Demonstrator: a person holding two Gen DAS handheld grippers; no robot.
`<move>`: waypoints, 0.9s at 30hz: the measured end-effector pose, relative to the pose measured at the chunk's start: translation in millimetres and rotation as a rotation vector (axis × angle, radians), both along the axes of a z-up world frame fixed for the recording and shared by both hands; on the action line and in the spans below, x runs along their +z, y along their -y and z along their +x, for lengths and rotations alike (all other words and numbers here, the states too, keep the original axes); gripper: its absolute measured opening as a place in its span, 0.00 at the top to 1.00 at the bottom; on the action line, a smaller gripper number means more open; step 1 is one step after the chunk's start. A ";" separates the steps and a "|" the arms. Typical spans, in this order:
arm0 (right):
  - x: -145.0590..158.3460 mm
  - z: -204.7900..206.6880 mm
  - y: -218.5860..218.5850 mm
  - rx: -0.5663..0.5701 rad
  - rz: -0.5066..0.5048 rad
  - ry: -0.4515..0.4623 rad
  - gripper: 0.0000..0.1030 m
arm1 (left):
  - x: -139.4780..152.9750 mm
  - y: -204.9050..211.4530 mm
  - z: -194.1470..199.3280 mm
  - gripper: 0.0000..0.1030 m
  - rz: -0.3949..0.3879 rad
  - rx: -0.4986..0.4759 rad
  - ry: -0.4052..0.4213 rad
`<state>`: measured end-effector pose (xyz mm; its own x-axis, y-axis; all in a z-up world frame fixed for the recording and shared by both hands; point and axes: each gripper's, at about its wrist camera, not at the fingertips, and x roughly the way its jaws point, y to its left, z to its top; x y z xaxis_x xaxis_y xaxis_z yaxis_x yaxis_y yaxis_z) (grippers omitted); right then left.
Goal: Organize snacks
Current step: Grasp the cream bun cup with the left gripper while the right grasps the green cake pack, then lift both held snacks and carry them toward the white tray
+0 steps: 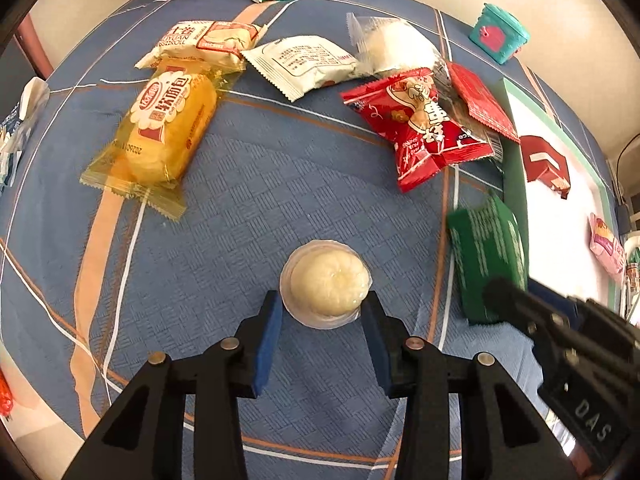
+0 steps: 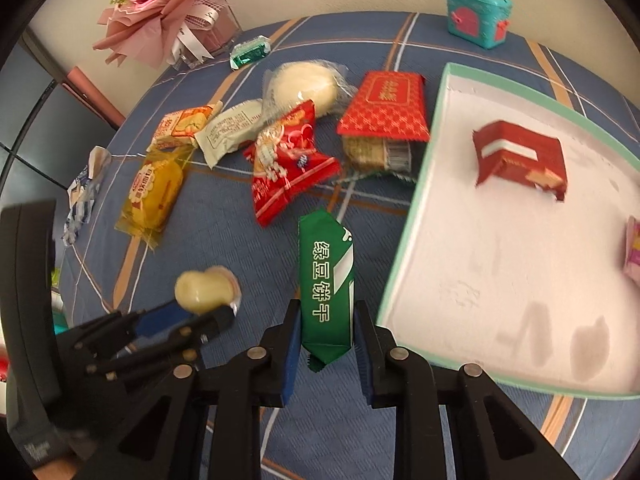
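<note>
The right gripper [image 2: 326,334] clamps the green biscuit packet [image 2: 327,280] (long axis toward twelve), with the tray [image 2: 416,200] at two o'clock.

We read 绿豆饼干 in white characters running down the green packet [image 2: 327,284] in the right wrist view. In the left wrist view, the yellow bread wrapper [image 1: 160,132] carries 软面包 on its scalloped white label, with smaller print there that we cannot make out. The cream and orange packet [image 1: 204,42] behind it shows Latin letters ending in "ROLL"; the rest is too distorted for us. On the black body of the right gripper [image 1: 496,296] we read "DAS" in pale letters. Print on the white sachet [image 1: 304,62] stays illegible
</note>
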<state>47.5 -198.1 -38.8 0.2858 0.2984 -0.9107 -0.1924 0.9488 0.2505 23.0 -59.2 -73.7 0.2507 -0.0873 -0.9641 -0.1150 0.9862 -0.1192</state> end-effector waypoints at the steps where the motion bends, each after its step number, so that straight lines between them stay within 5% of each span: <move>1: -0.2 -2.1 1.2 -0.005 -0.001 -0.004 0.75 | -0.3 -0.9 0.9 0.59 0.005 0.000 0.003; 15: -4.6 -8.4 -3.9 0.007 -0.032 -0.024 0.75 | 4.8 17.4 35.9 0.53 0.126 -0.061 0.046; 20: -6.4 -6.9 -6.9 0.007 -0.031 -0.027 0.75 | 4.0 21.1 42.7 0.35 0.204 -0.069 0.059; 25: -6.4 -6.4 -6.0 0.007 -0.025 -0.032 0.75 | 7.6 22.4 42.6 0.40 0.197 -0.081 0.053; 27: -6.3 -6.8 -4.9 0.006 -0.020 -0.036 0.75 | 7.2 25.8 42.1 0.52 0.189 -0.096 0.058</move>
